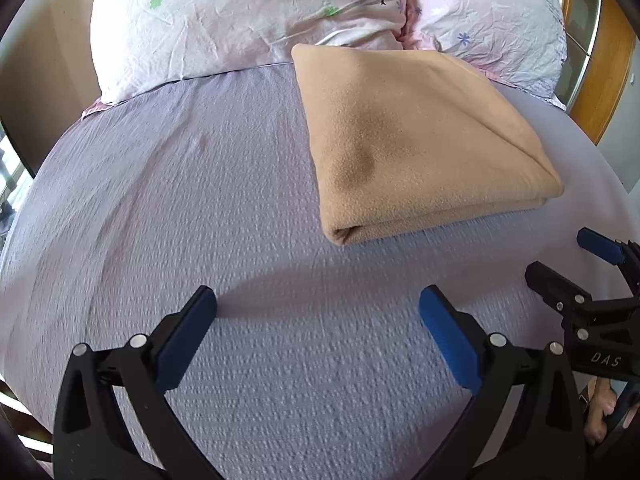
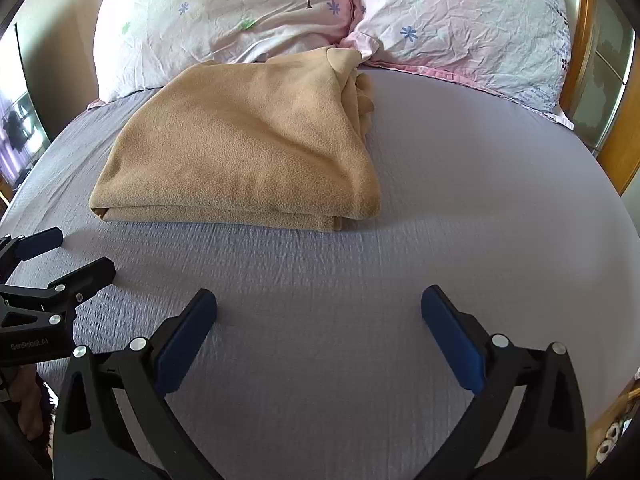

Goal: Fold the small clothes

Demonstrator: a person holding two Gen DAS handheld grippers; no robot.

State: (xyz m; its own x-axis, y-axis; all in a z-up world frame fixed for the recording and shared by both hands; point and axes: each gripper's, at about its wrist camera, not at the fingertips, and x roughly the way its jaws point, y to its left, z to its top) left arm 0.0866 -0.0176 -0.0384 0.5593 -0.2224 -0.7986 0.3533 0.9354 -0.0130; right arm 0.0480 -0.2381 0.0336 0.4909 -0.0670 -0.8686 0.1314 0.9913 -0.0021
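A tan fleece cloth (image 1: 416, 140) lies folded in a thick rectangle on the lilac bed sheet (image 1: 200, 220), near the pillows. It also shows in the right wrist view (image 2: 248, 148), folded, with loose layers bunched at its far right corner. My left gripper (image 1: 318, 312) is open and empty, hovering over bare sheet in front of the cloth. My right gripper (image 2: 319, 312) is open and empty, also over bare sheet, nearer than the cloth. Each gripper shows at the edge of the other's view: the right one in the left wrist view (image 1: 568, 264), the left one in the right wrist view (image 2: 68, 254).
Two pink floral pillows (image 1: 240, 12) (image 2: 460, 20) lie against the head of the bed. A wooden bed frame (image 2: 580, 60) runs along the right side. The bed's edge curves down at the left and right.
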